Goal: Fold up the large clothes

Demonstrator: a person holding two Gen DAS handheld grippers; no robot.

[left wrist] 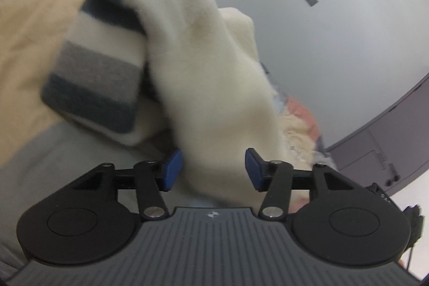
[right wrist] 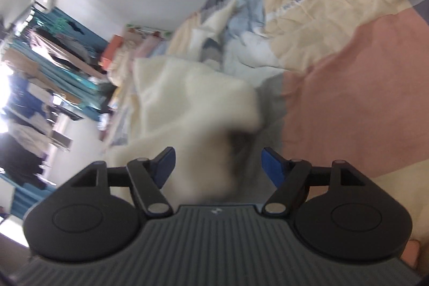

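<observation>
- Left tool [left wrist: 213, 169] open, pads clear of the cream sweater [left wrist: 198, 66] lying between them at frame centre
- Right tool [right wrist: 218, 169] open, cream sweater [right wrist: 187, 103] between its pads, ungripped, over the patchwork bed [right wrist: 348, 66]

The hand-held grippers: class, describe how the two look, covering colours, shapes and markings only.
The left hand-held gripper and the right hand-held gripper match. Each has two blue pads on black linkage arms with silver pivot pins, two rounded black housings bearing oval recesses, and a grey ribbed body with a small round logo. No sleeves show.
</observation>
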